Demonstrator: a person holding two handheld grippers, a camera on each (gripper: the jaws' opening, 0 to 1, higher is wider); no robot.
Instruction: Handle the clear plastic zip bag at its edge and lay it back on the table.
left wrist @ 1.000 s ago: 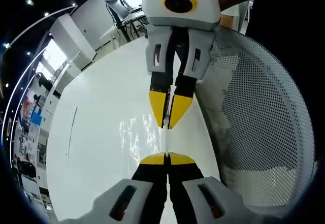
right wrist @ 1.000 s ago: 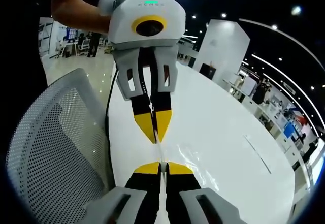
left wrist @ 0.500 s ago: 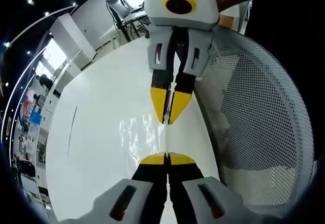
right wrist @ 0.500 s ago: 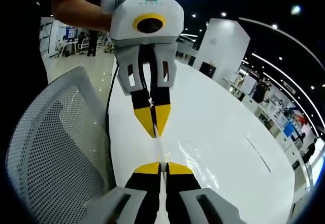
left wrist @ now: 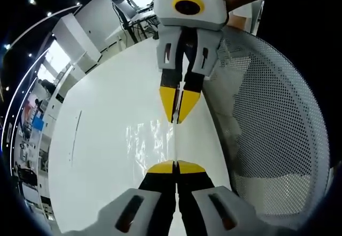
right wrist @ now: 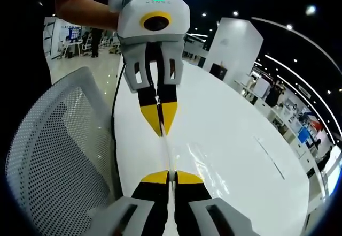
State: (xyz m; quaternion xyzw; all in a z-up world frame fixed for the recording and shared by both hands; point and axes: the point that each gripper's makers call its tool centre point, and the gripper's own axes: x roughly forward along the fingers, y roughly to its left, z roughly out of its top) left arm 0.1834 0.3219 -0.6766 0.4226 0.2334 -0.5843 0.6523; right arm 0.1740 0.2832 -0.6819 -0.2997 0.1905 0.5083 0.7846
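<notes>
The clear plastic zip bag (left wrist: 147, 142) is stretched by one edge between my two grippers, its crinkled film hanging over the white table (left wrist: 101, 107). In the left gripper view, my left gripper (left wrist: 175, 166) is shut on that edge at the bottom, and the right gripper (left wrist: 178, 119) pinches the same edge from above. In the right gripper view, my right gripper (right wrist: 169, 176) is shut on the edge, the left gripper (right wrist: 162, 131) grips it further along, and the bag (right wrist: 202, 164) glints to the right.
A white mesh chair back (left wrist: 272, 123) (right wrist: 59, 155) stands close beside the table's edge. A black cable (right wrist: 114, 113) runs down that edge. A thin dark line (left wrist: 76, 134) marks the tabletop. A person's hand (right wrist: 80, 8) holds the left gripper. Office desks lie beyond.
The two grippers have drawn a little apart along the bag's edge, so the stretch of edge between them is longer. Both stay shut.
</notes>
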